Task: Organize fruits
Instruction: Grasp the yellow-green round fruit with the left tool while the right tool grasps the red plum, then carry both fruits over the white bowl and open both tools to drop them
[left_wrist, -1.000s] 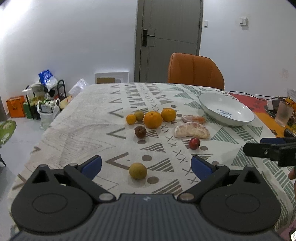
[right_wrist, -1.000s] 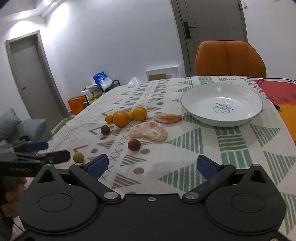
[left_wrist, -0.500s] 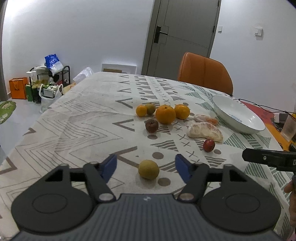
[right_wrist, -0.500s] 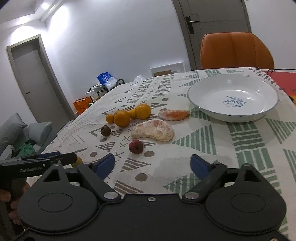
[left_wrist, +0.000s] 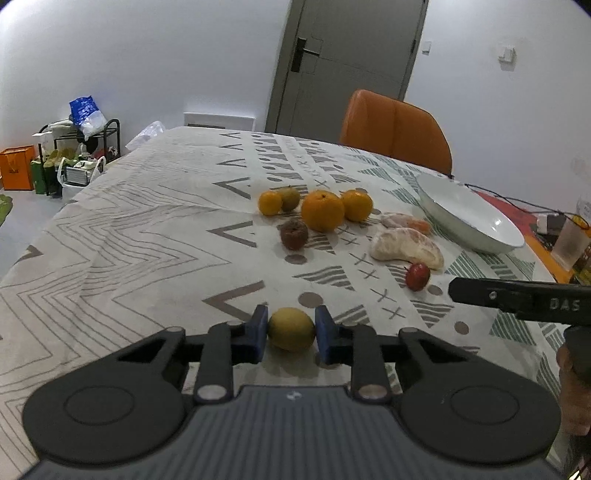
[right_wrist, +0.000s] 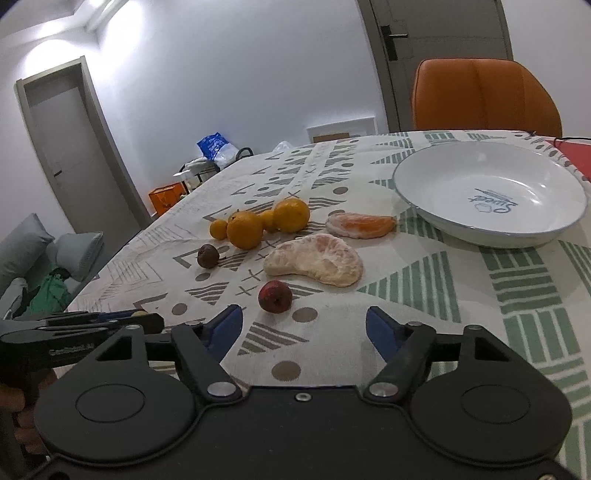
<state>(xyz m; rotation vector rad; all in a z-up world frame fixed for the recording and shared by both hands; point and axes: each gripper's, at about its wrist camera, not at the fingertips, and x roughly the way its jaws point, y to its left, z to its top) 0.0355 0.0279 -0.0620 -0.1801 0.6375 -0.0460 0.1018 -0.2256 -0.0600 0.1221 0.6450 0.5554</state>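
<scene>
Yellow-green fruit (left_wrist: 290, 328): at the near part of the desk (left_wrist: 122, 236), on the patterned cloth, clamped between the blue pads of the left gripper (left_wrist: 290, 334), whose jaws have just been closing onto it.

Red fruit (right_wrist: 274, 296): small, on the cloth just beyond the right gripper (right_wrist: 304, 328); that gripper's jaws stand apart, have just been narrowing, and hold nothing between them.

Peeled citrus piece (right_wrist: 316, 262): large, pale, just behind the red fruit. Smaller orange segment (right_wrist: 360, 225): behind it, near the plate.

Dark brown fruit (right_wrist: 208, 255): wrinkled, left of the peeled piece, apart from it.

Cluster of oranges (right_wrist: 266, 223): one large, one medium and two small round fruits, one of them greenish in the left wrist view, bunched together behind the dark fruit.

White plate (right_wrist: 417, 199): deep, blue-rimmed, blue lettering inside, at the far right of the desk, holding no fruit.

Orange chair (right_wrist: 484, 96): at the far edge of the desk.
</scene>
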